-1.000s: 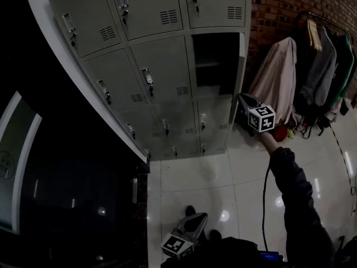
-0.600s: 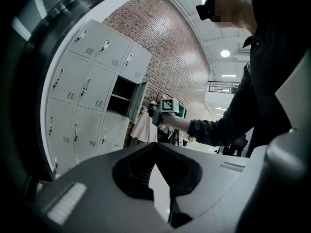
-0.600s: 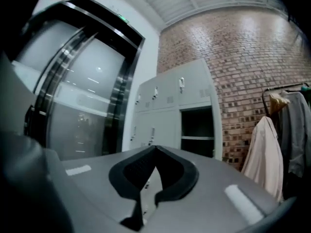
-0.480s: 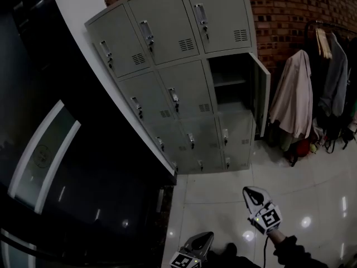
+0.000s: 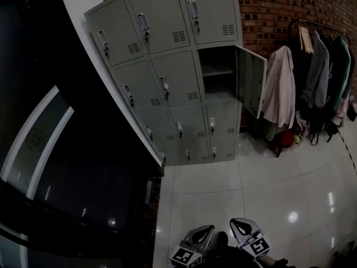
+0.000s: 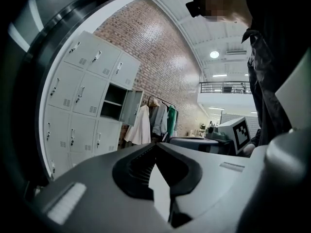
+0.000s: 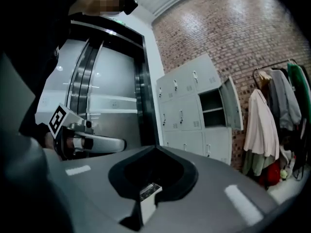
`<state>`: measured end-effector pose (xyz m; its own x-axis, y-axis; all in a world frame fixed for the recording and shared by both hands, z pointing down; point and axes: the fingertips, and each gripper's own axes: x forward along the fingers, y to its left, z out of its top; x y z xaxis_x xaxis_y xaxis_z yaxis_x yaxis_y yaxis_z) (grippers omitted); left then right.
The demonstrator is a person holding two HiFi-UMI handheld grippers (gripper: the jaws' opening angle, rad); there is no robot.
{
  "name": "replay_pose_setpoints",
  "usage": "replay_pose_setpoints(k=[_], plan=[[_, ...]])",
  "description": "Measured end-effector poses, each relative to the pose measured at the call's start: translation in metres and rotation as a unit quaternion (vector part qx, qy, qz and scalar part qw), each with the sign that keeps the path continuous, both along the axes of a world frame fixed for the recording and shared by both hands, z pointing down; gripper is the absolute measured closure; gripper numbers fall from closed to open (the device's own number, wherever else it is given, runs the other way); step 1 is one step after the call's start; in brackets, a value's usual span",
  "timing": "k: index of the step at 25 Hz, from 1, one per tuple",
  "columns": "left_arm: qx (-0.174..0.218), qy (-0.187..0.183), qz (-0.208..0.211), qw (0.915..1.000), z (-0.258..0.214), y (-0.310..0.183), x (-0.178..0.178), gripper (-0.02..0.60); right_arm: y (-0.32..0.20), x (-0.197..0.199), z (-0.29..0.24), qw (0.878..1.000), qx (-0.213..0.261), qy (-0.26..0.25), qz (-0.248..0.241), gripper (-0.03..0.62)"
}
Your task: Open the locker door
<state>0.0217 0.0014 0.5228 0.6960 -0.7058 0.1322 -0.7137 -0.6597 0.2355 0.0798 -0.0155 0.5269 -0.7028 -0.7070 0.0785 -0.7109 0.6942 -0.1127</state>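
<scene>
The grey locker bank (image 5: 167, 71) stands against the brick wall, far ahead of me. One middle-row door (image 5: 249, 80) at the right hangs swung out to the right, baring a dark compartment with a shelf (image 5: 217, 71). That open door (image 6: 131, 106) also shows in the left gripper view and the open door (image 7: 233, 106) in the right gripper view. Both grippers are low by my body, well away from the lockers. My left gripper (image 5: 208, 228) and right gripper (image 5: 236, 223) sit side by side, each shut and holding nothing. Their jaws meet at the tips: left gripper (image 6: 155, 144), right gripper (image 7: 156, 147).
A clothes rack (image 5: 312, 66) with several coats stands right of the lockers, bags at its foot. A dark glass wall (image 5: 67, 166) runs along the left. Glossy white floor tiles (image 5: 268, 177) lie between me and the lockers.
My right gripper has drawn back from the open door's edge and dropped down beside the left gripper. The door now stands swung wider. The left gripper has barely moved.
</scene>
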Motion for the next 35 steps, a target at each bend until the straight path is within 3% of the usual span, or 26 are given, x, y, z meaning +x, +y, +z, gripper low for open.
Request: replay_pose_setpoints(k=[5, 10, 15, 20, 31, 35], plan=[[0.037, 0.006, 0.003, 0.9993, -0.017, 0.053, -0.011, 0.566, 0.046, -0.004, -0.035, 0.999, 0.042, -0.002, 0.014, 0.594], [0.027, 0.020, -0.019, 0.9993, -0.009, 0.095, -0.036, 0.566, 0.095, -0.023, -0.025, 0.999, 0.013, -0.010, 0.040, 0.594], [0.026, 0.023, -0.006, 0.9994, -0.001, 0.118, -0.038, 0.566, 0.123, -0.031, -0.011, 0.999, -0.013, -0.007, 0.036, 0.594], [0.032, 0.036, -0.004, 0.9988, -0.016, 0.118, -0.040, 0.566, 0.115, -0.028, -0.026, 0.999, -0.002, 0.007, 0.040, 0.594], [0.085, 0.020, 0.020, 0.9960, -0.068, 0.067, -0.029, 0.566, 0.075, -0.021, -0.068, 0.998, 0.049, 0.001, 0.049, 0.594], [0.083, 0.025, 0.019, 0.9961, -0.062, 0.073, -0.028, 0.566, 0.083, -0.033, -0.067, 0.998, 0.054, -0.003, 0.037, 0.594]])
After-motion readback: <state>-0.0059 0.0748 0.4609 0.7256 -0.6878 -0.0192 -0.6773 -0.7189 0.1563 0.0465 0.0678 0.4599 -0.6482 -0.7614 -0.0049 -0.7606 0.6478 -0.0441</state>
